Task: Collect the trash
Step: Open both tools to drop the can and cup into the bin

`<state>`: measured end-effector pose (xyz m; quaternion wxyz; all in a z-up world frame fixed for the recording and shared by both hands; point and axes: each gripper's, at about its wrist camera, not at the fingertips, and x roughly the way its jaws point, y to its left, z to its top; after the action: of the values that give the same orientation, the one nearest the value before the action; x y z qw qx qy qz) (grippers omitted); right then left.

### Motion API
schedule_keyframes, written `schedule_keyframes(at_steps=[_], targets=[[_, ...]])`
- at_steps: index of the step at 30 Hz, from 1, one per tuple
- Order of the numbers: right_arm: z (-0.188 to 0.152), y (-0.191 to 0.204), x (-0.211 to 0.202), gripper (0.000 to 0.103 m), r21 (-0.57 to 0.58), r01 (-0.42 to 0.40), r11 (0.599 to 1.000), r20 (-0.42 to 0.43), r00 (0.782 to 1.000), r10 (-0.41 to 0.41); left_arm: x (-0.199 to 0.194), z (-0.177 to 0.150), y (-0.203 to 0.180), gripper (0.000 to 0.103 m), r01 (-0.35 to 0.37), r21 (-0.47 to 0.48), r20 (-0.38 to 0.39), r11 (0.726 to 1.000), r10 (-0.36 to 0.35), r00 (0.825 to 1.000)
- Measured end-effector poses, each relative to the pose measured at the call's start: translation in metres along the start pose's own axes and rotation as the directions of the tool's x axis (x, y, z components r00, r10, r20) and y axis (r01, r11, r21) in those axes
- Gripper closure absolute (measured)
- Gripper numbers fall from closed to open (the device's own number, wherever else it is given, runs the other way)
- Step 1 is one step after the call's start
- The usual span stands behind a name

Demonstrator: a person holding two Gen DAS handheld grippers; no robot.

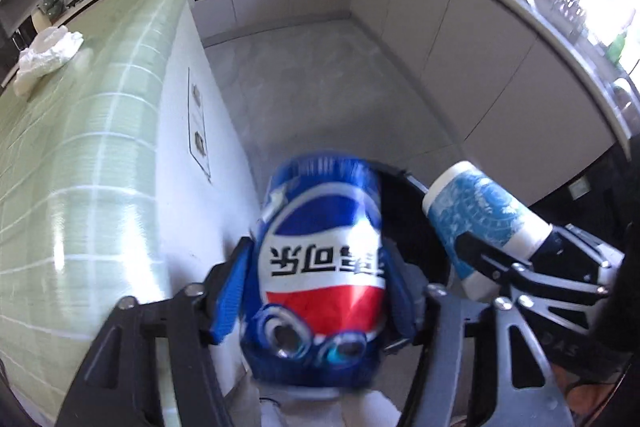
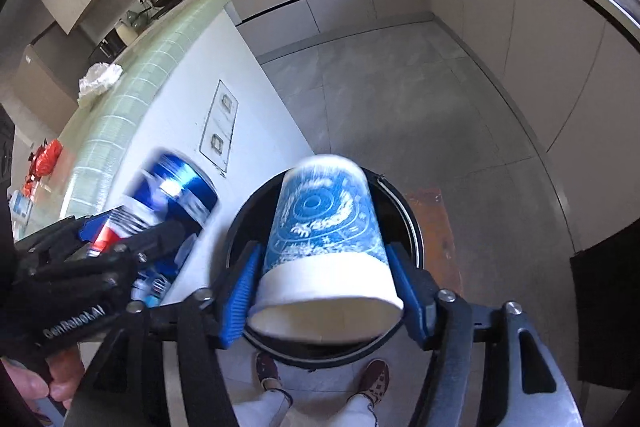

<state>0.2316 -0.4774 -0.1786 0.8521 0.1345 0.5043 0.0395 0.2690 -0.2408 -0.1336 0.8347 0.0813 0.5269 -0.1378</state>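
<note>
Can [image 1: 320, 267] loose between parted pads of left gripper [image 1: 316, 255], seemingly left of bin [image 2: 414, 227] rim; cup [image 2: 320, 211] slack in widened right gripper [image 2: 323, 253], over bin mouth. Risk: can dropping outside, clipping rim, rolling across floor

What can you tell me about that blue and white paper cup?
The paper cup looks like thin white card printed with a blue ornamental pattern, plain white near its rolled rim. It sits tilted between the right gripper's blue ribbed fingers, open mouth toward the camera, base pointing down and away. It appears empty. It hangs right above the round black bin on the floor. Whether the fingers press on it cannot be told.
</note>
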Motion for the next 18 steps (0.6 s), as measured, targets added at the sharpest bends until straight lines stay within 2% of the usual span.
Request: schedule_keyframes(at_steps=[2, 6, 12, 18], targets=[[0.005, -0.002, 0.01, 0.034, -0.01, 0.004, 1.0, -0.012, 1.0, -0.004, 0.006, 0.004, -0.004, 0.03, -0.028, 0.002, -0.002, 1.0, 0.028, 1.0], [0.014, -0.007, 0.003, 0.034, 0.014, 0.003, 1.0, 0.022, 1.0, -0.003, 0.001, 0.015, -0.004, 0.03, -0.03, -0.019, 0.018, 0.999, 0.031, 0.999], [0.025, -0.003, -0.012, 0.034, 0.027, 0.006, 1.0, 0.055, 0.998, -0.008, -0.034, 0.018, 0.006, 0.029, -0.007, -0.048, 0.083, 0.999, 0.011, 0.997], [0.029, 0.02, -0.029, 0.034, 0.022, 0.017, 1.0, 0.084, 0.996, -0.019, -0.064, 0.022, 0.03, 0.029, 0.007, -0.063, 0.124, 0.998, 0.001, 0.992]])
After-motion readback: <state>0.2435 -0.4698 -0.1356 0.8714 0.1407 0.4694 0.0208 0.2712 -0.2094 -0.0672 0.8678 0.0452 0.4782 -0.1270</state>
